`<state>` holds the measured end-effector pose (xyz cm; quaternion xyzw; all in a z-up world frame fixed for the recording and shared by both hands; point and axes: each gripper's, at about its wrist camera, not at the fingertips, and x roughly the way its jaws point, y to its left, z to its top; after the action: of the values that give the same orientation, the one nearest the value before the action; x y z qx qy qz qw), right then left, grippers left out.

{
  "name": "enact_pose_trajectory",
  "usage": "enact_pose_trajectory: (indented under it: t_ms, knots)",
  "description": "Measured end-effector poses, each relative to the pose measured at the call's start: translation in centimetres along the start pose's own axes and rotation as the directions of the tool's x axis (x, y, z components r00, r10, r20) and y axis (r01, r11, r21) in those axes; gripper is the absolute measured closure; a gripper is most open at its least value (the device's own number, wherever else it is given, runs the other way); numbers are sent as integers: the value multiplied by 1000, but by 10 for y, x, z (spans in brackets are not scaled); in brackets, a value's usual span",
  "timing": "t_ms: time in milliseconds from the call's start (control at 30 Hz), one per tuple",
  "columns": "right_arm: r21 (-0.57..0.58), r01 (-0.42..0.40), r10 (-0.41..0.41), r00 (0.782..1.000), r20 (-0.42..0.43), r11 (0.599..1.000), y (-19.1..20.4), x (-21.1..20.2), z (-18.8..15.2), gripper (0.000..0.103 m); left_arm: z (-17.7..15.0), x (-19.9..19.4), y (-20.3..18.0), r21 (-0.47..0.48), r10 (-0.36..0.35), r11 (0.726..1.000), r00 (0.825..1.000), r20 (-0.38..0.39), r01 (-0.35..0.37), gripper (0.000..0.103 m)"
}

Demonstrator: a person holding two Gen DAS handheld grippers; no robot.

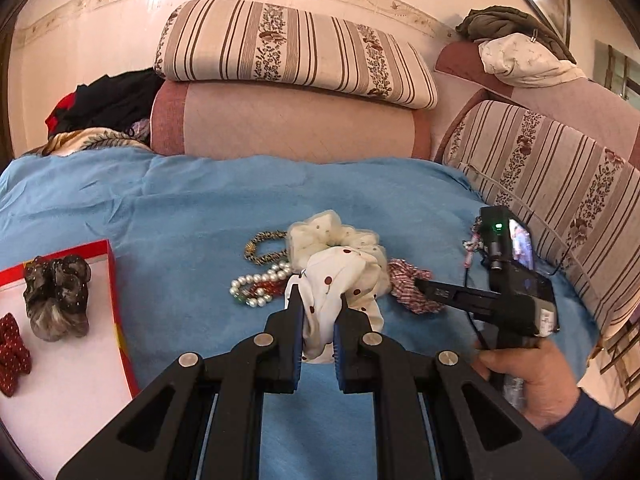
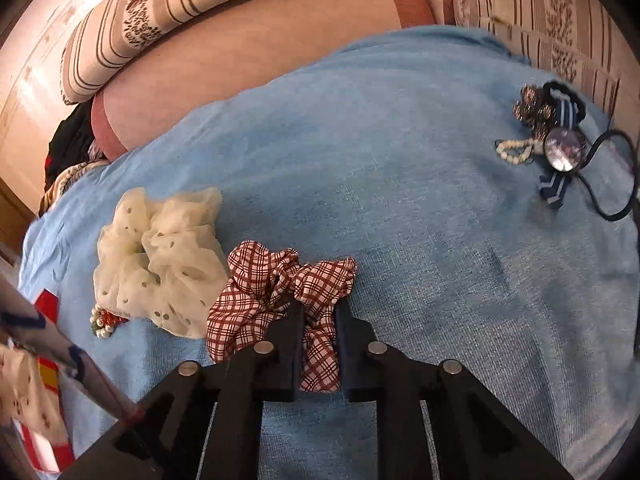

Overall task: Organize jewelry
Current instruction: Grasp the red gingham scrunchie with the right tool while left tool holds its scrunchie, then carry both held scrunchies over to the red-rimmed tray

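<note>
Left gripper [image 1: 318,306] pinches a cherry-print scrunchie [image 1: 340,280], right gripper [image 2: 318,316] pinches a plaid scrunchie [image 2: 276,292]; no legible writing.

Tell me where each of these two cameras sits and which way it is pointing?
Left wrist view: sits on the left claw, looking forward over the blue blanket toward the sofa back; its fingers pinch a cherry-print scrunchie; the person's right hand and the right claw show.
Right wrist view: sits on the right claw, looking down and forward over the blanket; its fingers pinch a red plaid scrunchie.
Shared: the cream scrunchie, plaid scrunchie, pearl beads, red box.
</note>
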<state>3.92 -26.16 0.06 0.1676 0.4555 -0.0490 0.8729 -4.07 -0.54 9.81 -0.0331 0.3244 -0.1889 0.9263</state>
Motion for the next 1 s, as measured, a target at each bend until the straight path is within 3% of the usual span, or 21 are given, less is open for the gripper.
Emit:
enact_pose_trajectory:
  t_ms: [333,633,1000]
  knots:
    - [41,-61,54,988,144,997,-13,-55,5,93,-5,6,9,28,-10,1000,1000,23,9,91]
    - [29,-114,109,983,149,993,-10,-69,-10,93,-7,5,11,36,22,999,999,44,-24,91]
    - [16,-85,81,979,189,996,-26,-110,-40,93,-12,-2,-1,61,35,997,998,55,-38,91]
